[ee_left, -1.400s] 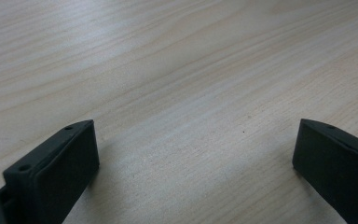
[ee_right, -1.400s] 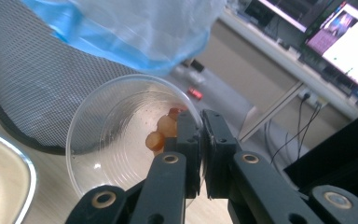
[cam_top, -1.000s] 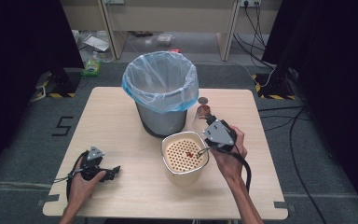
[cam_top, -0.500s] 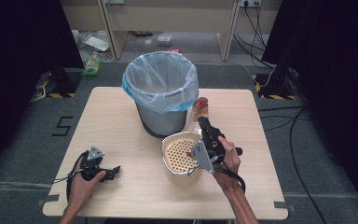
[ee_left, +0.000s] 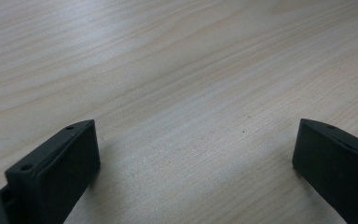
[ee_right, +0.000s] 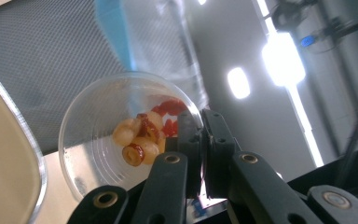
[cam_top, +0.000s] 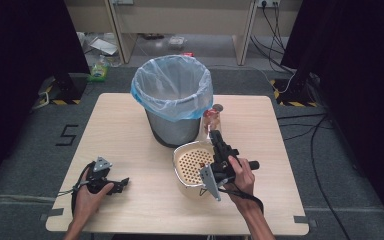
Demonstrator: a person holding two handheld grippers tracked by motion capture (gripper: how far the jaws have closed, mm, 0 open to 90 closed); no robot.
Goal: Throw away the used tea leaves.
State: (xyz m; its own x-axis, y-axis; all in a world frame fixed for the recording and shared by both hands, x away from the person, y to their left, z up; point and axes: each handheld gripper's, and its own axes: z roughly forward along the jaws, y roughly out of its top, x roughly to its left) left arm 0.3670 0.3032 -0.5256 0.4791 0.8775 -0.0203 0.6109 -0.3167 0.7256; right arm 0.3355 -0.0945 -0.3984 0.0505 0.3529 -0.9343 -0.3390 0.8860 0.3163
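My right hand-held gripper (ee_right: pixel 200 135) pinches the rim of the clear plastic cup (ee_right: pixel 121 140) of fruit pieces, between the colander (cam_top: pixel 195 165) and bin (cam_top: pixel 172 100). I should tip it slowly over the colander. My left hand-held gripper (ee_left: pixel 191 154) rests wide open on the counter (cam_top: pixel 130 130).

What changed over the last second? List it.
The right tool swung from beside the basket to point toward the bin, jaws shut on the rim of a clear cup of food. Left tool, basket and bin stayed put.
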